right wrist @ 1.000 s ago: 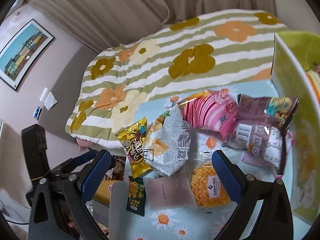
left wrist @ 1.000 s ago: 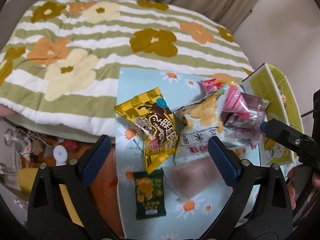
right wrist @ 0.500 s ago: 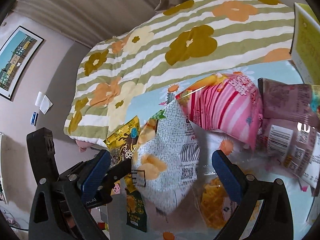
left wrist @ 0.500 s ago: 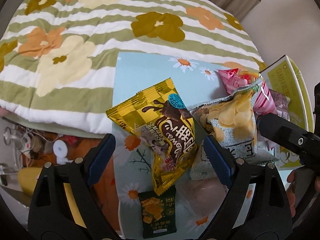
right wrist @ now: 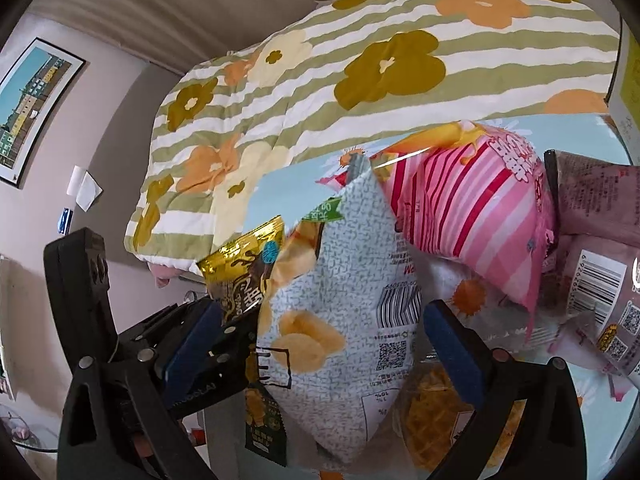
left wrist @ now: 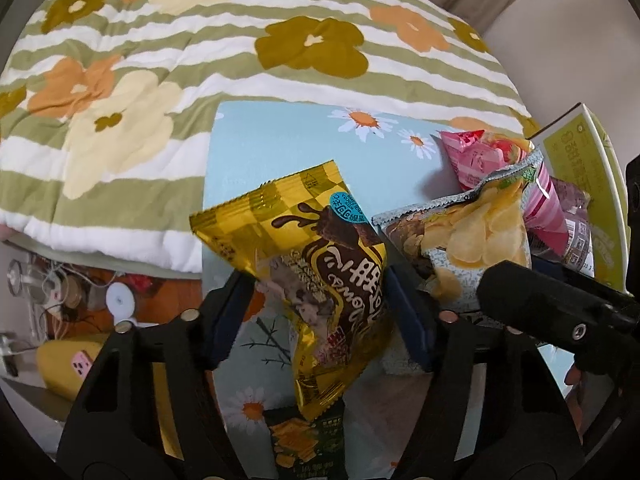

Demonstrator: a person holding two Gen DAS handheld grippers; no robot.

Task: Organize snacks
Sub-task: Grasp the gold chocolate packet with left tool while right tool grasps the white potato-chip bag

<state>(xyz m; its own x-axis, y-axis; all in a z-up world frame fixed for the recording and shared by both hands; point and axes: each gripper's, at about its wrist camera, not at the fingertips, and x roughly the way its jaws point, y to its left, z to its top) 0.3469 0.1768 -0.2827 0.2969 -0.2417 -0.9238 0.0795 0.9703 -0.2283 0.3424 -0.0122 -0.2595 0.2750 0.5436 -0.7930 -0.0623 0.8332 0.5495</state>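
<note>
My left gripper (left wrist: 320, 312) has its blue pads closed in on both sides of a yellow chocolate snack bag (left wrist: 320, 272), which stands tilted between them. My right gripper (right wrist: 320, 344) straddles a white-grey potato chip bag (right wrist: 348, 320); its pads sit at the bag's sides with a visible gap on the right. The chip bag also shows in the left wrist view (left wrist: 472, 236). The yellow bag shows in the right wrist view (right wrist: 240, 272), next to the left gripper's fingers (right wrist: 192, 340).
A pink striped bag (right wrist: 472, 208), purple packets (right wrist: 596, 240), a waffle pack (right wrist: 432, 420) and a small green packet (left wrist: 304, 448) lie on the light-blue daisy cloth (left wrist: 280, 148). A yellow-green box (left wrist: 580, 168) stands at the right. A floral striped duvet (left wrist: 200, 60) lies behind.
Both grippers moved forward and down onto the bags. The left jaws narrowed around the yellow bag; the right jaws narrowed around the chip bag.
</note>
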